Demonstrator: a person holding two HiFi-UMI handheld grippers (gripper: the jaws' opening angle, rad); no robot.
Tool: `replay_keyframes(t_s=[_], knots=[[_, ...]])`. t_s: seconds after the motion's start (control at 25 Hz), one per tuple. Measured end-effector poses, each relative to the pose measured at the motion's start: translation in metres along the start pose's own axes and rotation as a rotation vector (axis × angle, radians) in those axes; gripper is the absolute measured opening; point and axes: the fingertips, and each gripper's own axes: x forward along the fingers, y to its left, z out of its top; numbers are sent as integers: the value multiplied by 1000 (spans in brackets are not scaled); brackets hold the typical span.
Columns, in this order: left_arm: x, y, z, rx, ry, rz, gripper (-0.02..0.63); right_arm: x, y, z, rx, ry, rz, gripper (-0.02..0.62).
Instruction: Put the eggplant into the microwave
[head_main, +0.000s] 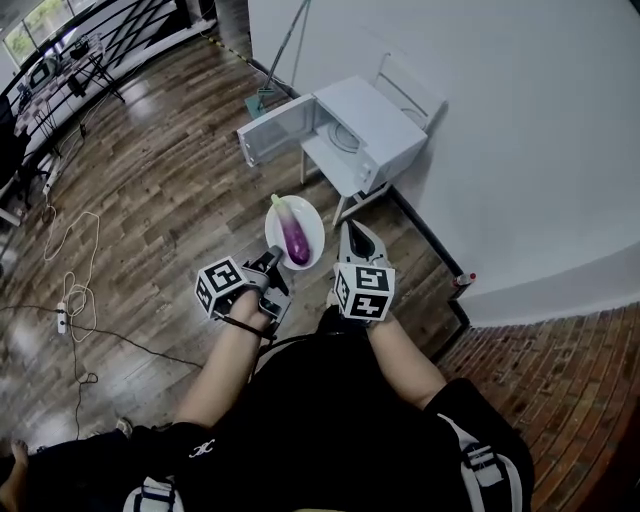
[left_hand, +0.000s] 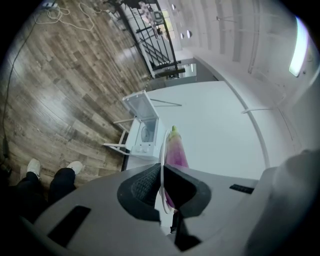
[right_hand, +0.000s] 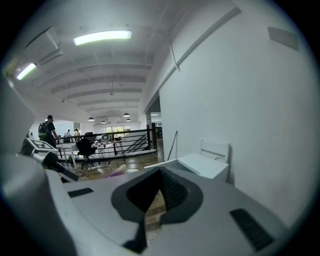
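Wooden floor is spreading out under the person, and a white wall is closing off the 3 o'clock side. Against that wall a microwave is sitting with its door hanging open toward 9 o'clock. The left gripper is clamping the near rim of a white plate. The eggplant is lying on that plate, stem end pointing to 11 o'clock, well apart from the microwave at 12 o'clock. The right gripper is hovering just beside the plate at 3 o'clock, jaws together with nothing between them.

Carrying looks like the step in hand. The plate is being pinched by one edge only, so holding it level matters, or the eggplant is likely to roll off. Approaching the opening squarely, clear of the door, and sliding the plate in low seems wisest. The free gripper could steady the far rim.
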Motion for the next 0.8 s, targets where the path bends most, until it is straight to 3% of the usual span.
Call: replay_keyframes(t_s=[0.12,0.36,0.6,0.8], knots=[[18,-1,10,0,-7,14,17,23,-9,6,33,-7,15,5],[70,-15,39,9,-33,39,17,83,-37,33,-24,-51,39,5],[159,-49,64,27,-57,27,17,160,-93,56,-32,-50,80,5],[180,-69,65,20,-65,10,17,173,-110,73,-37,-51,88,5]])
